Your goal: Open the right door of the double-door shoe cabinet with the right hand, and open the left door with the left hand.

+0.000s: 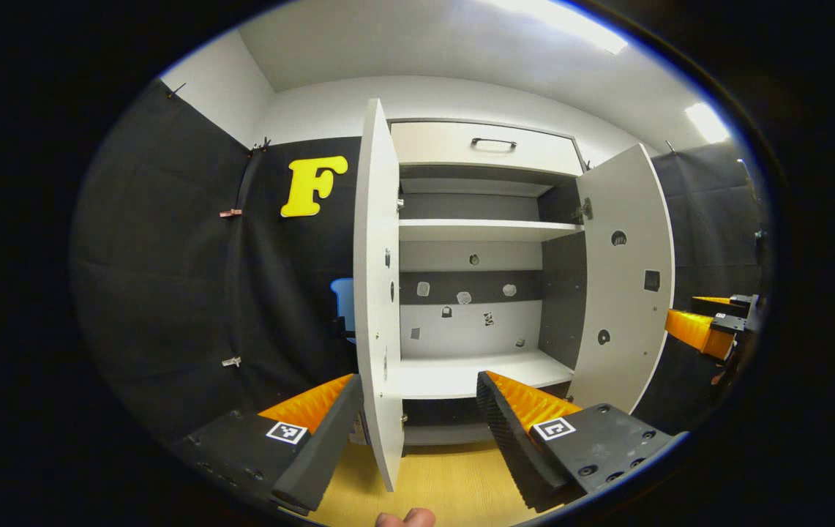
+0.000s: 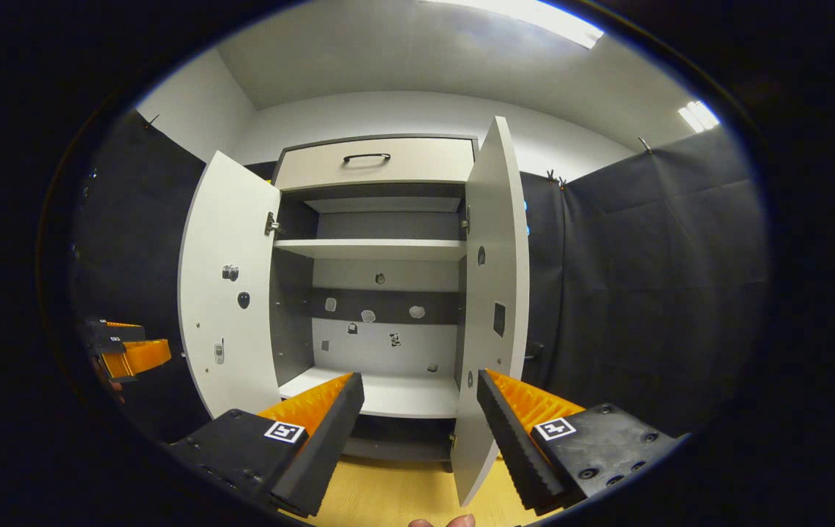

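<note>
The shoe cabinet (image 1: 483, 230) stands with both doors swung out. In the left gripper view the left door (image 1: 377, 293) is seen almost edge-on, and its lower part reaches down between the fingers of my open left gripper (image 1: 418, 378), close to the left finger. The right door (image 1: 626, 285) stands wide open, with my right gripper (image 1: 688, 316) beyond its edge. In the right gripper view the right door (image 2: 494, 293) hangs between the fingers of my open right gripper (image 2: 418, 375), near the right finger. The left door (image 2: 230, 293) is open, and the left gripper (image 2: 150, 340) is beside it.
A drawer with a dark handle (image 1: 494, 144) sits above the doors. Inside are white shelves (image 2: 373, 249) and a back panel with small stickers. The floor (image 1: 454, 483) is light wood. A fingertip (image 1: 406, 518) shows at the bottom. Black cloth walls flank the cabinet.
</note>
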{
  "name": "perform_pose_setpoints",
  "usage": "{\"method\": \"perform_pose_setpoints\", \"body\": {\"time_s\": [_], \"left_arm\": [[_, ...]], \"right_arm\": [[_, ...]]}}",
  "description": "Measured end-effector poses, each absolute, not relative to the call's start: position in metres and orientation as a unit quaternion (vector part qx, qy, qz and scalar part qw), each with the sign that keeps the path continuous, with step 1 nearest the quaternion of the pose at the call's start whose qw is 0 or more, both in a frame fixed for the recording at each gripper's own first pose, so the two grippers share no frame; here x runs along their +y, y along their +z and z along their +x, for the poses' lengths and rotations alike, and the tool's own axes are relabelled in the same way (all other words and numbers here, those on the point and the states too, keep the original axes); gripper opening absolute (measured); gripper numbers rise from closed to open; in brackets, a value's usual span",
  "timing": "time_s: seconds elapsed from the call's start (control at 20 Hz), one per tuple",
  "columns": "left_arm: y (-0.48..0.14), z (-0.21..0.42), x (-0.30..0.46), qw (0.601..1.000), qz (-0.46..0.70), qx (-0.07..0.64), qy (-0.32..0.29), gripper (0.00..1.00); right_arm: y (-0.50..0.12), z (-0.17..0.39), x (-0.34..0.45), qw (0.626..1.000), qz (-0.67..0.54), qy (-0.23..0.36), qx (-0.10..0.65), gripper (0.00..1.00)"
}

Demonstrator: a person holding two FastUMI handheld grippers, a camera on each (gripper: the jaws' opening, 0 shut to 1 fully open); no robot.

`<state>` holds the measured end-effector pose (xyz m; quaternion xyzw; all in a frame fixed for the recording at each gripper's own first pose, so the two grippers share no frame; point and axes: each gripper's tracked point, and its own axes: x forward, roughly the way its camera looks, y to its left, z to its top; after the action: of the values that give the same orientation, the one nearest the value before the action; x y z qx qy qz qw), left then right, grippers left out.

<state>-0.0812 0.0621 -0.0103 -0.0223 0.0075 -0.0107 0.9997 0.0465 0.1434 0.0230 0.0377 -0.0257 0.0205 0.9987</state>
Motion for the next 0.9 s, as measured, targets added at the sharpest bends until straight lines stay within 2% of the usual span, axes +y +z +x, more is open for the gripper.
{"method": "perform_pose_setpoints", "body": {"time_s": [0.9], "left_arm": [[-0.0173,-0.0778,0.0581,1.000,-0.009,0.019,-0.013,0.96]], "right_arm": [[0.0189,0.0466,0.1449,0.999,0.033,0.024,-0.018,0.98]]}}
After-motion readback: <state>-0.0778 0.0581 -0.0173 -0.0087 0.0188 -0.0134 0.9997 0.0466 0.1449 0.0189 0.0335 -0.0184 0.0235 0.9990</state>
